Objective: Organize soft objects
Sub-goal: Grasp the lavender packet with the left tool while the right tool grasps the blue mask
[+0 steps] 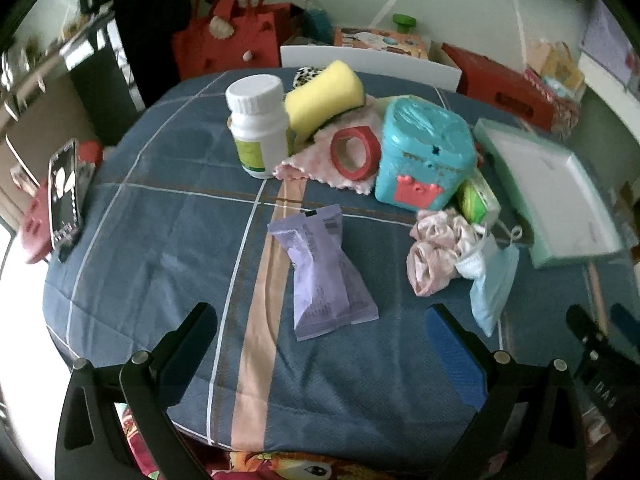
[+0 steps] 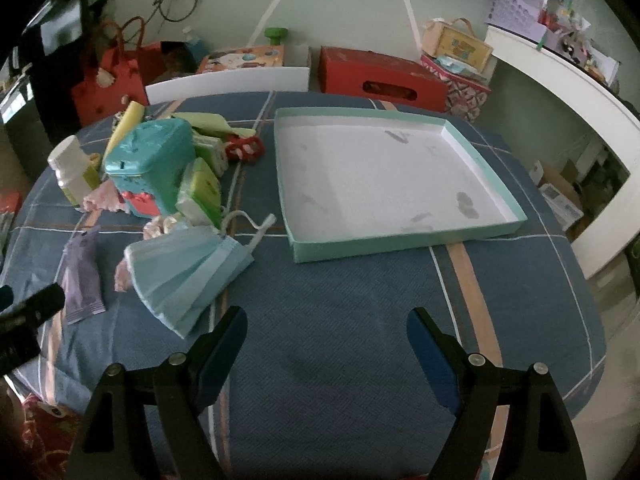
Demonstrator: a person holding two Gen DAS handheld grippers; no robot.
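The soft things lie bunched at one side of the blue plaid-covered counter (image 2: 340,320): a pale blue pleated face mask (image 2: 188,272) nearest the shallow mint-green cardboard tray with a white floor (image 2: 404,240), a crumpled pink-and-white fabric scrunchie (image 1: 436,252) touching the mask, a lilac soft plastic pouch (image 1: 324,276) lying flat a little apart, and a yellow foam sponge (image 1: 324,96) at the back on a pink scalloped cloth (image 1: 320,156). The tray holds nothing yet, so sorting looks barely begun. The left claw (image 1: 320,320) hangs above the counter with its jaws wide apart and empty, the pouch lying just beyond them; the right claw (image 2: 326,320) is likewise spread wide and empty over bare cloth between mask and tray. A likely first pick is the pouch or the mask — each lies clear of the hard items. Come down straight, pinch across the narrow middle, and lift before travelling, so the mask's loops do not drag the scrunchie along. Leave the white plastic bottle (image 1: 260,124), the red tape ring (image 1: 354,154) and the teal plastic box (image 1: 424,152) alone — they look rigid.
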